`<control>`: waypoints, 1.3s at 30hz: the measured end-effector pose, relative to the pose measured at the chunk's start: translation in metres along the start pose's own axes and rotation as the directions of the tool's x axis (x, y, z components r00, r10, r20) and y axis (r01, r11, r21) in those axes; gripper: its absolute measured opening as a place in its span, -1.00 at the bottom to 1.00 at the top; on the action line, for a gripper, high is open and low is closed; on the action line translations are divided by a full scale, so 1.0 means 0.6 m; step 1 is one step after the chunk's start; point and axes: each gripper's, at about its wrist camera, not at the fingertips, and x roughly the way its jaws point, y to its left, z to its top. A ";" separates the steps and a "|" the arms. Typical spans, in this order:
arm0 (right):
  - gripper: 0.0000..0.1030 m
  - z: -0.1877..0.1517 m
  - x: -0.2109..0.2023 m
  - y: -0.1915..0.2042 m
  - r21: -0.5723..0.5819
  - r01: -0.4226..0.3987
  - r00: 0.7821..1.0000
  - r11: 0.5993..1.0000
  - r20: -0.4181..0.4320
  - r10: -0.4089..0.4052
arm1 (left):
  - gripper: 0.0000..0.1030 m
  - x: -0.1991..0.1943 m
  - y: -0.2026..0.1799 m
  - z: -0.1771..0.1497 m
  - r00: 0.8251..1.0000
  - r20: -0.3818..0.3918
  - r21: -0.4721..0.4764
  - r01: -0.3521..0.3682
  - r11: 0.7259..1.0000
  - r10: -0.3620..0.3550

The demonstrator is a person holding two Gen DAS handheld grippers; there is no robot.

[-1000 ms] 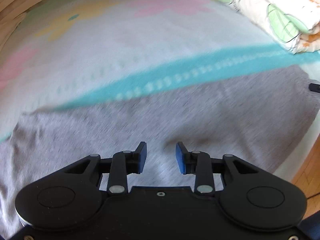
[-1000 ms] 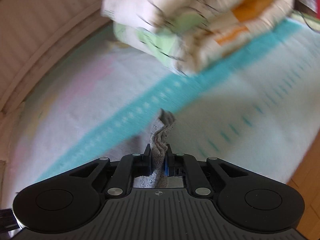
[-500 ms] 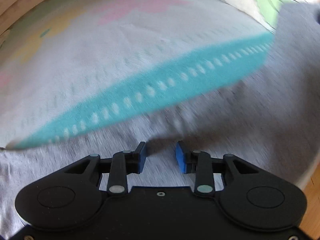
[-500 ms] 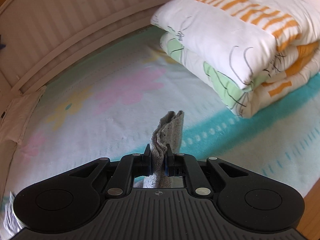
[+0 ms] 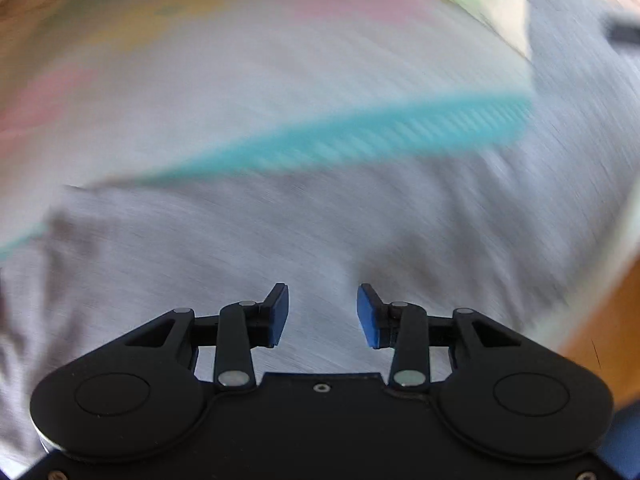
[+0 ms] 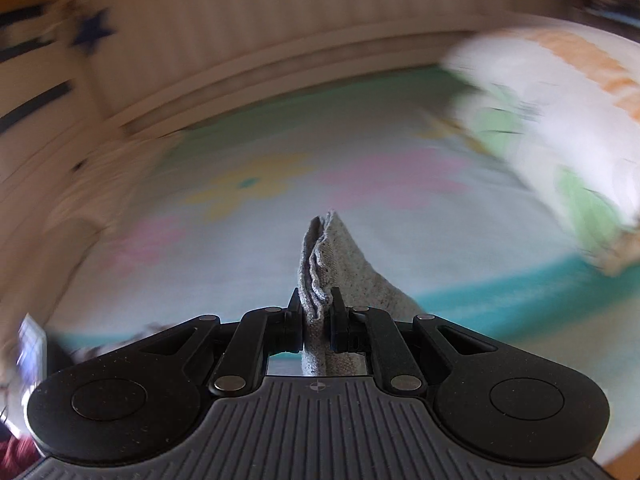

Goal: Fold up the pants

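Observation:
The grey pants [image 5: 320, 236] lie spread on the bed in the left wrist view, blurred by motion; their right part [image 5: 576, 52] is lifted up at the far right. My left gripper [image 5: 322, 314] is open and empty, low over the grey cloth. My right gripper [image 6: 316, 312] is shut on a bunched edge of the grey pants [image 6: 324, 256], which sticks up between the fingers and hangs down to the right.
The bed sheet [image 6: 256, 216] is pale with pink and yellow flowers and a teal stripe [image 5: 360, 140]. A folded duvet [image 6: 560, 120] lies at the right. A slatted bed frame [image 6: 280, 20] runs along the back. Wooden floor [image 5: 604, 340] shows at the right.
My right gripper has swung left with the pants edge, so the duvet has slid to the right of its view. The lifted cloth has risen further. My left gripper stays open over the pants.

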 end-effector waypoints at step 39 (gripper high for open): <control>-1.00 -0.134 0.203 -0.093 0.053 0.159 0.914 0.986 -0.386 -0.126 | -0.07 -0.002 0.114 -0.107 0.996 -0.004 0.005 -0.086 0.996 0.086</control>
